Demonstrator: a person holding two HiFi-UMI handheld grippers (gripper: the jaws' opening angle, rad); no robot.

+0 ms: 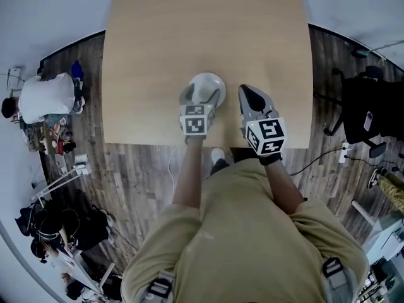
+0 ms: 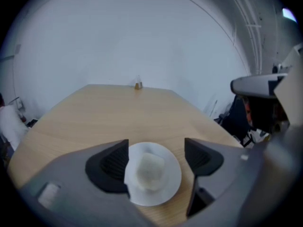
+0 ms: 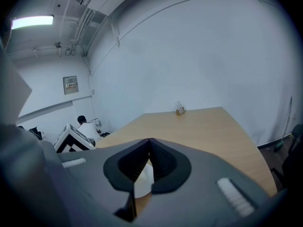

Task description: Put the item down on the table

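A round white item with a raised lump at its centre (image 1: 206,86) (image 2: 151,173) lies flat on the light wooden table (image 1: 189,30) near its front edge. My left gripper (image 1: 202,97) (image 2: 156,157) is open and straddles it. The left jaw sits at the item's rim and the right jaw stands a little apart from it. My right gripper (image 1: 248,93) (image 3: 149,155) hovers just to the right of the item, shut with nothing between its pads. A sliver of the white item (image 3: 144,178) shows below its jaws.
A small holder (image 2: 138,84) (image 3: 180,109) stands at the table's far end. A person in white (image 1: 44,96) sits off the left side. A black chair (image 1: 366,112) stands on the right. The table's front edge runs just under both grippers.
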